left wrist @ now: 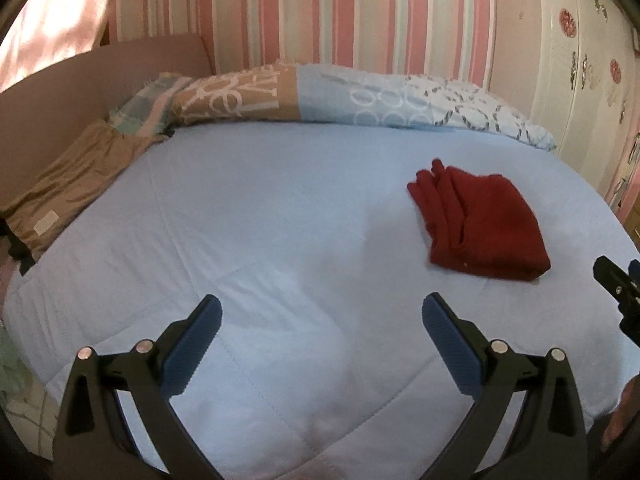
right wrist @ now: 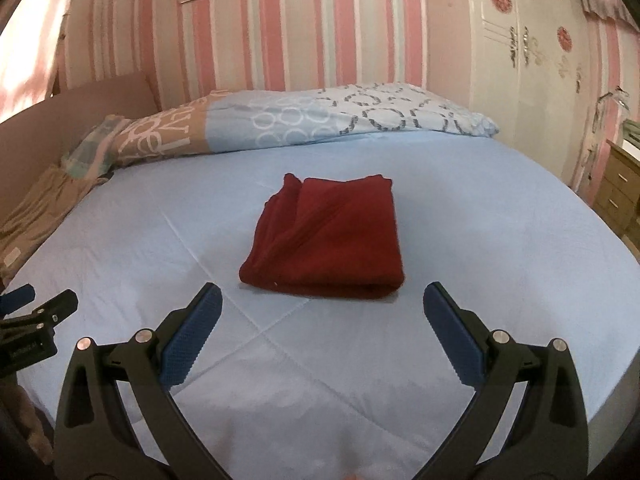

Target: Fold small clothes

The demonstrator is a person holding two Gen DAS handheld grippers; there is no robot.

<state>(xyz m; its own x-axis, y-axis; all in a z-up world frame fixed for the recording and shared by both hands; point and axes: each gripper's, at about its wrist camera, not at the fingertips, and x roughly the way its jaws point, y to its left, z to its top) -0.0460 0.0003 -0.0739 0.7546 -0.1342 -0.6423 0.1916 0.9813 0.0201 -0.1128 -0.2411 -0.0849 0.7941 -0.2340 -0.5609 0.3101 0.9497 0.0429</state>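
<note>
The left gripper (left wrist: pixel 322 312) hangs over the light blue bedspread (left wrist: pixel 248 240) with its blue-padded fingers (left wrist: pixel 196 344) spread wide and nothing between them. The right gripper (right wrist: pixel 323 311) is likewise spread wide and holds nothing, its fingers (right wrist: pixel 452 340) above the same bedspread (right wrist: pixel 500 248). Just beyond the right gripper's fingertips lies the folded dark red garment (right wrist: pixel 328 236), a neat rectangle flat on the bedspread with looser layered edges along its far-left side. In the left wrist view the red garment (left wrist: pixel 480 224) lies ahead and to the right of the left gripper, well apart from it. Behind the garment, against the pink striped wall (right wrist: pixel 312 40), lies a patterned pillow (right wrist: pixel 312 120). A tan cloth (left wrist: pixel 76 184) sits at the bedspread's left edge, and a white wardrobe (right wrist: pixel 528 60) stands to the right of the pillow.
</note>
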